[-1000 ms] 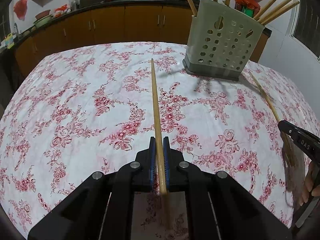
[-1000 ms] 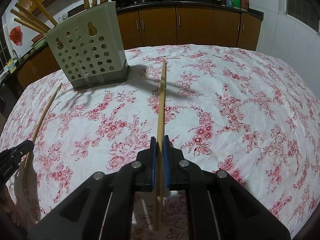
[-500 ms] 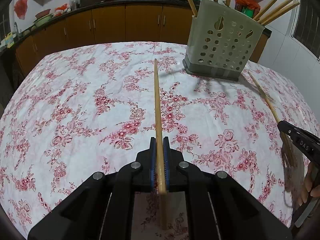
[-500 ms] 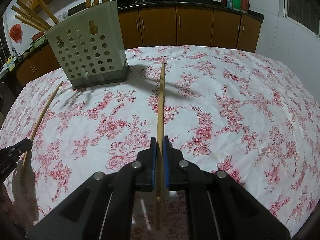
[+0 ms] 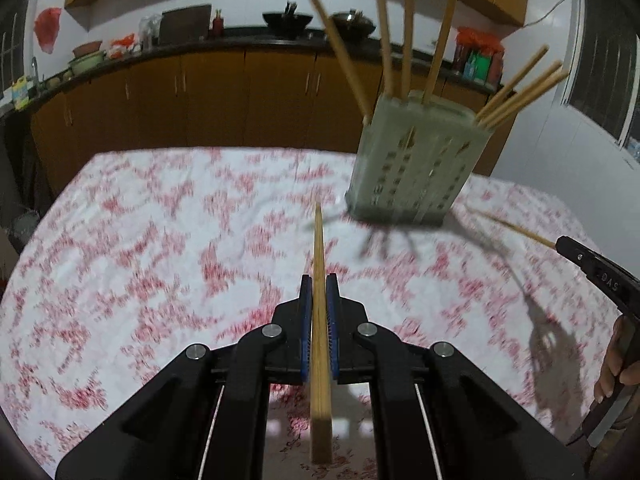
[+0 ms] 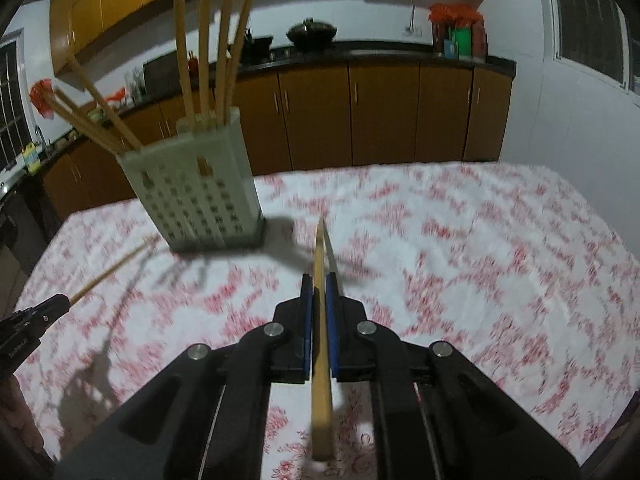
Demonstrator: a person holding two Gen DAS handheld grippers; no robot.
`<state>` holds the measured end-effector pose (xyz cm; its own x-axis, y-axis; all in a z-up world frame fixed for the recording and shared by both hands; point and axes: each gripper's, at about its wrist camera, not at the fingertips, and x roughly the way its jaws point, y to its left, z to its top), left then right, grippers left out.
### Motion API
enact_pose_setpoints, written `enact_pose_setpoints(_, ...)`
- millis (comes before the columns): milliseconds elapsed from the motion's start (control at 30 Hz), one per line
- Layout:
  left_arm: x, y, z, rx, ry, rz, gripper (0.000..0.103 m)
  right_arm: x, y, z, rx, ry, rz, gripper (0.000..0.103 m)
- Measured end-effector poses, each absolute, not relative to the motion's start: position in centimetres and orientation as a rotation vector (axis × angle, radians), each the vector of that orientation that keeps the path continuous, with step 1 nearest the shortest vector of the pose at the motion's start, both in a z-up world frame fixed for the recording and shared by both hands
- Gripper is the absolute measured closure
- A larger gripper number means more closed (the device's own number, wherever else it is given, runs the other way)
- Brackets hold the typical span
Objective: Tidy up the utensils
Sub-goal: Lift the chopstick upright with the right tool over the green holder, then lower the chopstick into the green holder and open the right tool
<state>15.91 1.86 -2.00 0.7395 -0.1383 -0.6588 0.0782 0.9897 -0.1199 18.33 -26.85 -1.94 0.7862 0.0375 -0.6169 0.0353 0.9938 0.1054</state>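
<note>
Left wrist view: the left gripper (image 5: 319,300) has its blue-padded jaws closed on a long pale wooden chopstick (image 5: 319,264), which runs straight out between them, its tip clear of the worktop under a white cloth with red flowers (image 5: 140,260). Ahead and to the right stands the grey-green perforated plastic utensil holder (image 5: 412,172), already carrying several chopsticks that lean out at angles. At the right edge the right gripper (image 5: 596,276) shows from the side, a second wooden chopstick (image 5: 516,230) jutting from it towards the holder.

Right wrist view: the right gripper (image 6: 319,300) is likewise clamped on its chopstick (image 6: 319,264), held off the cloth (image 6: 480,260). The holder (image 6: 192,196) sits ahead and to the left; the left gripper (image 6: 36,320) appears at the left edge with its stick (image 6: 112,270).

Judged from this, both sticks are picked up and the carrying step is in hand. Next, each stick wants tipping towards upright and guiding over the holder's open top, finding a gap among the leaning sticks, one hand at a time so they do not cross.
</note>
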Motion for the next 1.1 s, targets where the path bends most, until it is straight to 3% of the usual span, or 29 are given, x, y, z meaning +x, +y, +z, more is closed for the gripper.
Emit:
enact_pose_setpoints(700,15.1,2.3,6.2,-0.133,0.513,-0.165,0.096,16.4,-26.8,4.8,0.159,0.486,0.062,0.095)
enact_pose_setpoints(1100,14.7,0.5,12.4,-0.162,0.339,-0.244,0.096,14.8,-26.1,12.8,0.198,0.305,0.183,0.095)
